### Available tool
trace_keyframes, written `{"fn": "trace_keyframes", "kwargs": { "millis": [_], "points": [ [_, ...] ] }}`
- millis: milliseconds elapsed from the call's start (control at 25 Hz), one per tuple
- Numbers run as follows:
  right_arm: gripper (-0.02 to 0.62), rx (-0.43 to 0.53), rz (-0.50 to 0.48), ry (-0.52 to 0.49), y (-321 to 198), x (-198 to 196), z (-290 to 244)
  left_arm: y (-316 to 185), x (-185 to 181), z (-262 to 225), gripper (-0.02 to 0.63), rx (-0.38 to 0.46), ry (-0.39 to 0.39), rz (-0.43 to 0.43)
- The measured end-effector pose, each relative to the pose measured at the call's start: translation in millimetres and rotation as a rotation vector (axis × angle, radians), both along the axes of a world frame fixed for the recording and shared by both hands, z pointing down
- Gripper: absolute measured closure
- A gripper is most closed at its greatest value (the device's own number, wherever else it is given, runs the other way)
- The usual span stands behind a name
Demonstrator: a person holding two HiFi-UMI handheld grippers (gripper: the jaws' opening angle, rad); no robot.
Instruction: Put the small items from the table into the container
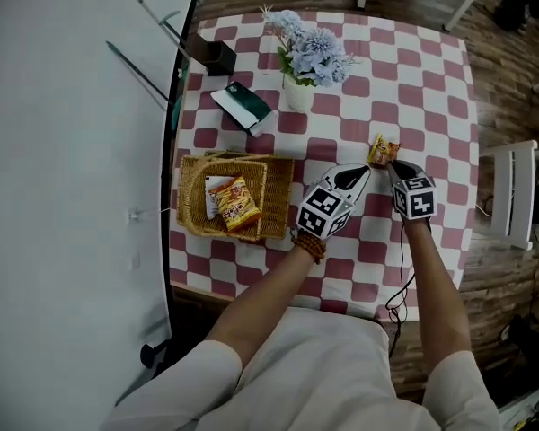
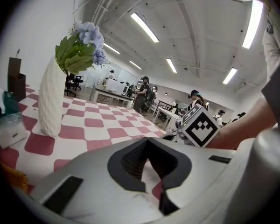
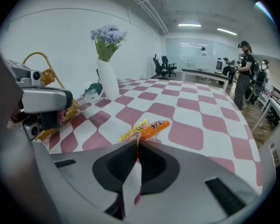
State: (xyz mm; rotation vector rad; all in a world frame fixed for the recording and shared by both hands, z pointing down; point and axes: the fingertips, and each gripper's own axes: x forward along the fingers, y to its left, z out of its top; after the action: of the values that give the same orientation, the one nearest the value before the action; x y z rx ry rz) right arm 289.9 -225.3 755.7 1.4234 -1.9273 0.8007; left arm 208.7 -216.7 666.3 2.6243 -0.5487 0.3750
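An orange and yellow snack packet [image 1: 383,151] [image 3: 147,129] lies on the checked table, right of the middle. My right gripper [image 1: 392,165] [image 3: 137,143] points down at its near end, and the jaws are shut on that edge. My left gripper [image 1: 363,172] [image 2: 148,146] hovers just to the left of it, jaws shut with nothing between them. The wicker basket [image 1: 190,196] stands at the table's left side. It holds an orange snack packet [image 1: 237,205] and a white one [image 1: 215,191].
A white vase of blue flowers [image 1: 298,88] [image 2: 51,97] stands at the back middle. A green and white packet [image 1: 242,104] and a black box [image 1: 214,57] lie at the back left. A white chair [image 1: 514,196] stands beyond the table's right edge.
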Motion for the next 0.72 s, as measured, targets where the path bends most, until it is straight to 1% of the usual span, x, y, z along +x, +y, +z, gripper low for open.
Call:
{"fn": "trace_keyframes", "kwargs": {
  "millis": [80, 160, 320, 480, 600, 720],
  "points": [
    [0.568, 0.029, 0.005, -0.009, 1, -1, -10, 0, -4, -7, 0.578, 0.004, 0.015, -0.008],
    [0.569, 0.062, 0.013, -0.022, 4, -2, -24, 3, -9, -17, 0.578, 0.009, 0.032, -0.012],
    [0.569, 0.169, 0.038, -0.063, 13, -5, -75, 14, -15, -49, 0.578, 0.052, 0.073, -0.011],
    [0.569, 0.296, 0.038, -0.094, 34, -16, -145, 34, -23, -109, 0.578, 0.101, 0.158, -0.017],
    [0.569, 0.386, 0.018, -0.116, 53, -28, -198, 56, -34, -157, 0.578, 0.148, 0.222, -0.002],
    [0.569, 0.462, -0.003, -0.14, 82, -45, -246, 84, -49, -201, 0.578, 0.204, 0.245, 0.012]
  ]
}}
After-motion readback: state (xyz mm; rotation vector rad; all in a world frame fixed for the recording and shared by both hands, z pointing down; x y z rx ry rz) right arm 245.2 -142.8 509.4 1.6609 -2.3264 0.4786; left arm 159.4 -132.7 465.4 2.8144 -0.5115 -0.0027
